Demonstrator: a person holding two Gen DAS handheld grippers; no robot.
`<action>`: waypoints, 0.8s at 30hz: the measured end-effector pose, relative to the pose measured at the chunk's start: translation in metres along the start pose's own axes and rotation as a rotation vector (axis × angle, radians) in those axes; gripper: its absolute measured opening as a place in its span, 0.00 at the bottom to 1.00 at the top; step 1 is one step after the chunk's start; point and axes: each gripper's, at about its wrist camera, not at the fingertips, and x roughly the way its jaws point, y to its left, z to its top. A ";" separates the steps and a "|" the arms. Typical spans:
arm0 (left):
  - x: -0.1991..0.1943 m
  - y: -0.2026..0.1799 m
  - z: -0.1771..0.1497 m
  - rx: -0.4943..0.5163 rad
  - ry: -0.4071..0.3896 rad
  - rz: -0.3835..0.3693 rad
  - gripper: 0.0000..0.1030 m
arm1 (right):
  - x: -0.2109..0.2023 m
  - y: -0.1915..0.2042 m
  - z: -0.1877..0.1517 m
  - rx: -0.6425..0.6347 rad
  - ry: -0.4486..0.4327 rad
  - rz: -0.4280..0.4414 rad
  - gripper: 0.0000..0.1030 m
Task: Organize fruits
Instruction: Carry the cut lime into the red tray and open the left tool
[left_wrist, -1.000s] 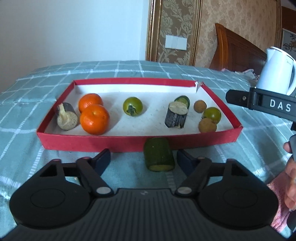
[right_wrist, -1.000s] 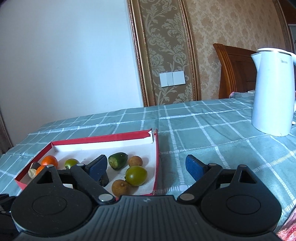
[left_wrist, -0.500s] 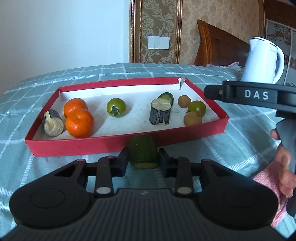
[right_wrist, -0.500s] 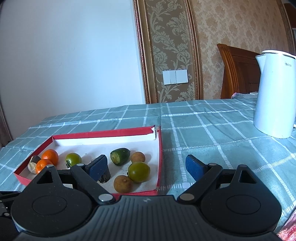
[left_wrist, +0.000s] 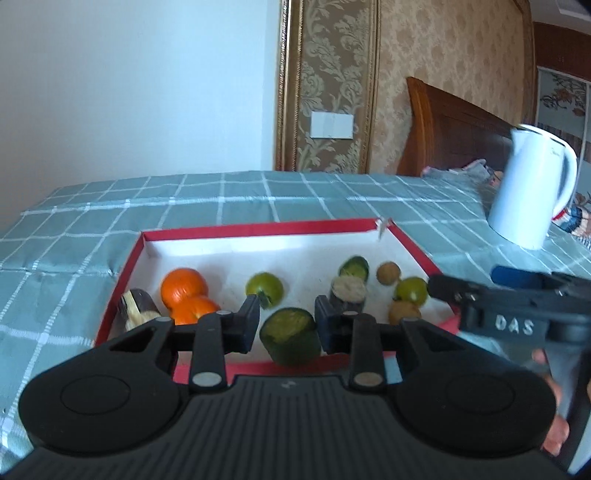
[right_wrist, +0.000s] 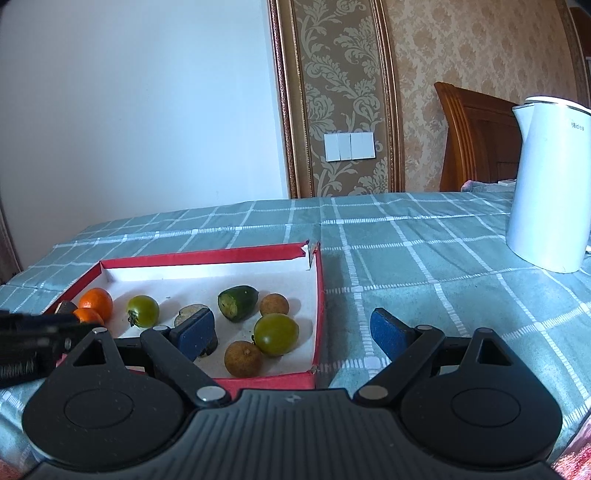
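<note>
Both devices are black plastic. The right gripper (right_wrist: 297, 326) has blue pads (right_wrist: 386, 330), silver round screws, two round discs and a ribbed body. The left gripper (left_wrist: 286, 325) looks the same. White letters "DAS" (left_wrist: 515, 325) mark the right one's side.

A home bedroom: wooden headboard (left_wrist: 454, 136), damask wallpaper (right_wrist: 476, 48), checked bedspread (right_wrist: 424, 266), white kettle (right_wrist: 550, 181).

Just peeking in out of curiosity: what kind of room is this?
Probably a bedroom at home: a wooden headboard, patterned wallpaper, and a checked cloth carrying a white kettle.
</note>
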 end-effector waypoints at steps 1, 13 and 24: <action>0.002 0.001 0.000 0.005 0.000 0.005 0.29 | 0.000 0.000 0.000 0.000 0.002 0.000 0.89; 0.018 0.010 0.004 0.008 0.021 0.011 0.05 | 0.001 0.003 -0.002 -0.024 0.017 0.010 0.89; 0.025 0.019 -0.002 -0.011 0.032 0.031 0.06 | 0.003 0.005 -0.002 -0.034 0.024 0.018 0.89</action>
